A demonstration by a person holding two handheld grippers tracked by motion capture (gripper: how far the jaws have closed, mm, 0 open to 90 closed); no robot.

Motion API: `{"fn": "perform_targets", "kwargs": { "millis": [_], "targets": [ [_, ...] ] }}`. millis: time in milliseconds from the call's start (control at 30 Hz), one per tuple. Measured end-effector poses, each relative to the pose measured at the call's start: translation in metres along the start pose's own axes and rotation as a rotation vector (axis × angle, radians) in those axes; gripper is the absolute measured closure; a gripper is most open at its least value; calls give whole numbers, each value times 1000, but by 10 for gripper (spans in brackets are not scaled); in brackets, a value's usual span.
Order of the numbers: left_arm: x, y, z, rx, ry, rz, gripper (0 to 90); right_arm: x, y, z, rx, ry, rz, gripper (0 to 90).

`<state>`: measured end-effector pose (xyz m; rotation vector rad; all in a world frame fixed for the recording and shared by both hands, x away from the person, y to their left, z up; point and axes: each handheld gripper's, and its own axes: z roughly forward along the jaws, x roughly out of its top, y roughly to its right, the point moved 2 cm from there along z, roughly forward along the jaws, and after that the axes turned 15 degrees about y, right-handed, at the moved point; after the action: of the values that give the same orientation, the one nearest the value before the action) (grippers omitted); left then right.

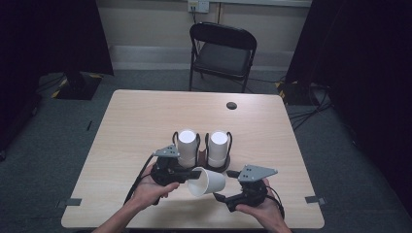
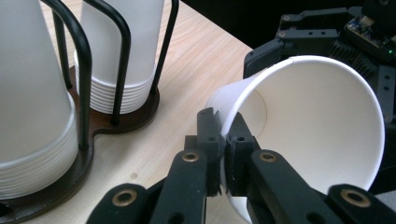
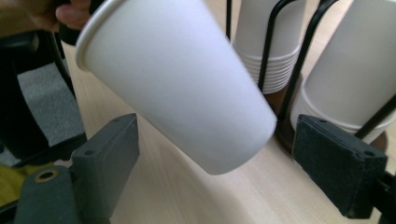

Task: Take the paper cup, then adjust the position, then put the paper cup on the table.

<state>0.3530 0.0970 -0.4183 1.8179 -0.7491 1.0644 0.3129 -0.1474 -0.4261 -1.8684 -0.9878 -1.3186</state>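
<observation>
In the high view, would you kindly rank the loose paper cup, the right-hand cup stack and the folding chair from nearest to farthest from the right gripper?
1. Loose paper cup, just left of the right gripper.
2. Right-hand cup stack, in its rack behind.
3. Folding chair, beyond the table's far edge.

cup [image 1: 207, 181] before cup stacks [image 1: 187, 148], between grippers
</observation>
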Motion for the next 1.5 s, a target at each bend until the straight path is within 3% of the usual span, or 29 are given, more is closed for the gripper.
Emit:
{"fn": "perform_targets", "kwargs": {
  "millis": [433,733,967,1300,1333,1500],
  "targets": [
    [5,1,8,-17,-53,-22,874,-1,-6,8,-1,-56,-98,151],
    [10,0,12,-16,-85,-54,874,3,-8,16,6,-51,-130,127],
    [9,3,19,-28,-106,-47,874,5,-12,23,23,-56,-153,139],
    [6,7,30,-32,-150,-72,873,11,-22,30,43,-37,-218,143],
    [6,7,30,-30,-148,-82,873,11,-24,32,40,-39,-239,155],
    [5,4,29,-32,-160,-116,871,12,-26,31,39,-17,-252,171]
  ]
}}
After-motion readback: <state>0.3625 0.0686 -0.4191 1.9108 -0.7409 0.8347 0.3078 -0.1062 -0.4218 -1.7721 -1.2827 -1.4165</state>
